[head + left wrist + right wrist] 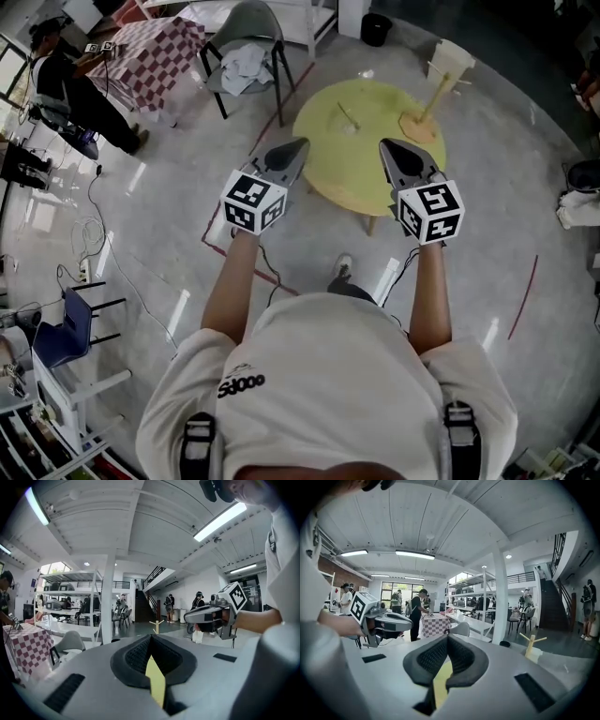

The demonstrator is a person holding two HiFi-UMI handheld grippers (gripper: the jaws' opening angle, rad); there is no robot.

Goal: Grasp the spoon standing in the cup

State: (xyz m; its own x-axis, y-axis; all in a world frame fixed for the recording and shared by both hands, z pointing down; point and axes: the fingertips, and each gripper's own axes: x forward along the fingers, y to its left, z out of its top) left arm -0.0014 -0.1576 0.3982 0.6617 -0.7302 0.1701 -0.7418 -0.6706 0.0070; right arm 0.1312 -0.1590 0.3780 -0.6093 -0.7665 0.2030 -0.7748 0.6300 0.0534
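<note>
A round yellow table (361, 173) stands in front of me. On it are a wooden branched stand (427, 105) and a thin pale stick-like thing (349, 116), too small to name. A cream cup-like shape (451, 56) shows at the stand's top; I cannot tell whether it hangs there. No spoon in a cup is clear. My left gripper (298, 142) hovers at the table's near left edge, jaws shut and empty. My right gripper (386, 143) hovers over the near right part, also shut and empty. Each gripper's jaw tips (151, 637) (446, 637) meet, with yellow table showing below.
A grey chair with cloth on it (246, 47) stands beyond the table's left side, a checked table (155, 52) and a person (66, 84) further left. A black bin (375, 28) is behind the table. A blue chair (66, 328) and floor cables (94, 225) lie to my left.
</note>
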